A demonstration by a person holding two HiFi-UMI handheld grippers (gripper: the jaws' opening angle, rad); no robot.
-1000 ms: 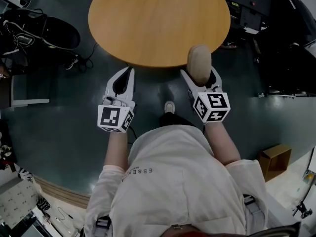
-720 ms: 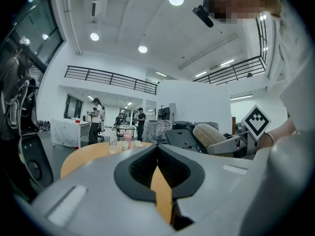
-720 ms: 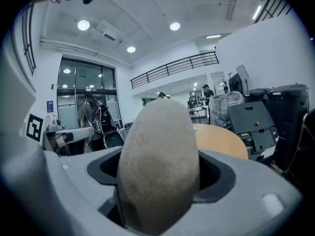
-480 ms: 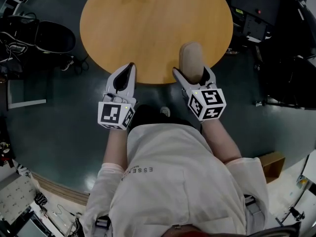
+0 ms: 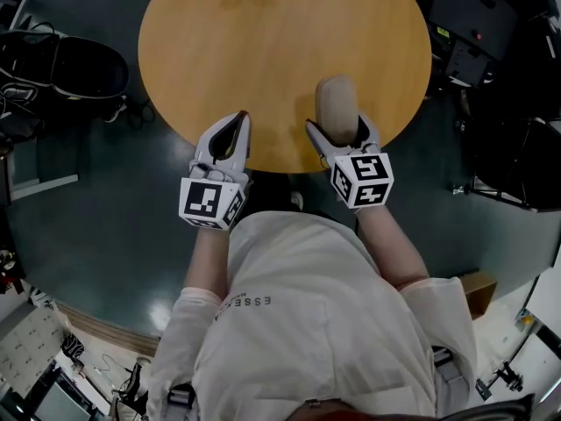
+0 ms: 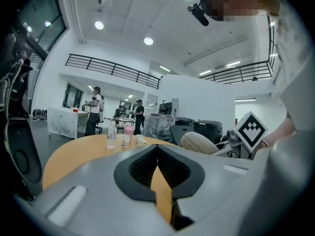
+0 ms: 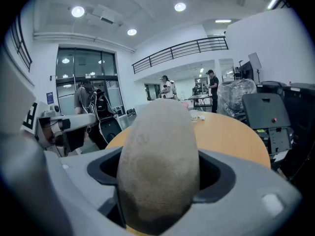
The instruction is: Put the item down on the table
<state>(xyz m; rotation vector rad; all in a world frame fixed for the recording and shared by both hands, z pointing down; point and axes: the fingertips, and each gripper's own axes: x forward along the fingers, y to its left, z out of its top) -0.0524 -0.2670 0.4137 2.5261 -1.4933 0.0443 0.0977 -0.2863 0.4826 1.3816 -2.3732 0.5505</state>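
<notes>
A beige, egg-shaped item like a potato [image 5: 337, 109] sticks out between the jaws of my right gripper [image 5: 342, 128], which is shut on it above the near edge of the round wooden table [image 5: 263, 42]. In the right gripper view the potato [image 7: 158, 166] fills the middle and hides the gap between the jaws. My left gripper [image 5: 230, 139] hovers at the table's near edge, to the left of the right one, jaws together and holding nothing. In the left gripper view the jaws [image 6: 157, 168] meet at the tips, and the potato [image 6: 202, 143] shows to the right.
Several small cups and a bottle [image 6: 122, 137] stand at the table's far edge. Dark chairs and cables [image 5: 61, 64] lie on the floor to the left, black equipment [image 5: 478, 24] to the right. People stand far off in the hall [image 6: 93, 109].
Both grippers have moved forward from over the floor to above the table's near edge, the right one carrying the potato along.
</notes>
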